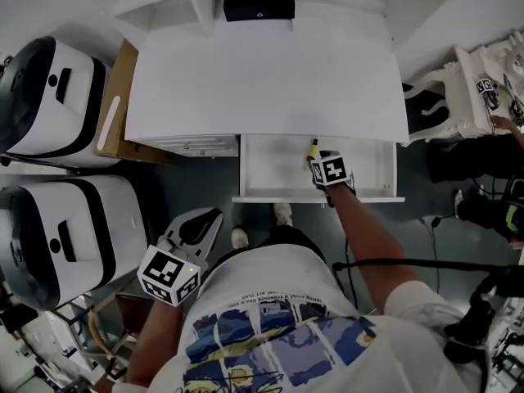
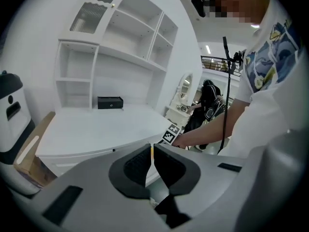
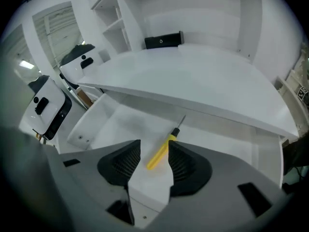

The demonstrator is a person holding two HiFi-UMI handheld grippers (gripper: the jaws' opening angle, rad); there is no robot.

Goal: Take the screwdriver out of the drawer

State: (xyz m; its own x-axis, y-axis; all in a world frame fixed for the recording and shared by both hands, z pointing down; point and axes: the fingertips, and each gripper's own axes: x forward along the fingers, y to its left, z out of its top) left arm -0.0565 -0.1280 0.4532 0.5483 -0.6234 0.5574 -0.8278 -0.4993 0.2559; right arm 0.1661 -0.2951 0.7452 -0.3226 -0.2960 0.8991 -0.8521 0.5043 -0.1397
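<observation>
The white desk's drawer (image 1: 319, 197) stands pulled out. In it lies a screwdriver (image 3: 160, 152) with a yellow handle and a thin dark shaft that points toward the drawer's back. My right gripper (image 3: 154, 146) reaches steeply down into the drawer, open, with the handle between its jaws and neither pad pressing on it. From the head view only the screwdriver's yellow end (image 1: 313, 146) shows, beyond the right gripper (image 1: 321, 162) and its marker cube. My left gripper (image 1: 199, 226) hangs low at the left, away from the drawer, with nothing in it. In its own view the left gripper (image 2: 151, 153) is shut.
A small black box (image 1: 259, 2) sits at the back of the desk top (image 1: 270, 72). Two white machines (image 1: 49, 97) and a cardboard sheet (image 1: 115, 105) stand left of the desk. Cables and a white ornate stand (image 1: 483, 80) crowd the right. The person's shoes (image 1: 282, 213) are under the drawer front.
</observation>
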